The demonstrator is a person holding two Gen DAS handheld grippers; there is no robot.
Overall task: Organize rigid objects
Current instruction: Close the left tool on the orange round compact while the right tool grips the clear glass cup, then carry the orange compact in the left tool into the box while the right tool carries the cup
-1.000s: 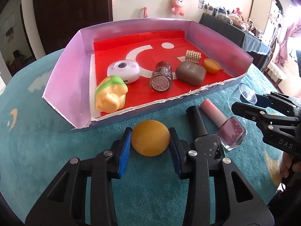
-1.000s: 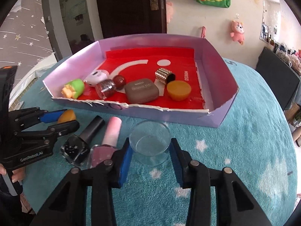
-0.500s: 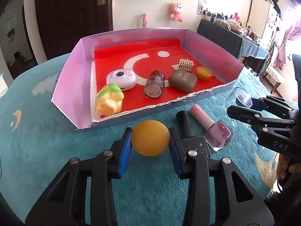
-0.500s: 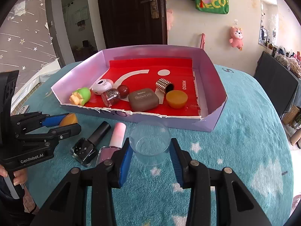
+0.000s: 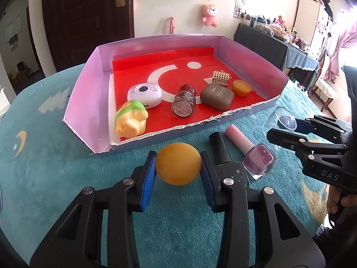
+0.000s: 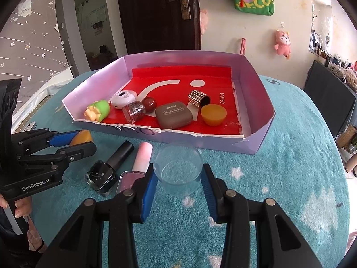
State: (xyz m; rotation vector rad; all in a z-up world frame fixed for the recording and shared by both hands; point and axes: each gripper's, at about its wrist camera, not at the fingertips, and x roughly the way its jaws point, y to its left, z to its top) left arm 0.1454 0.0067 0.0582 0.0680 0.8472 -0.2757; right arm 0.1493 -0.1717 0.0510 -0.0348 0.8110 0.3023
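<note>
Currently my left tongs are clamped on a smooth, round amber-yellow puck; it looks light and stiff, gripped across its curved sides. My right tongs pinch a small clear plastic cup, likely slippery and crushable, by its wall. Both tongs tilt downward, above the teal worktop, just before the lilac cardboard tray.
</note>
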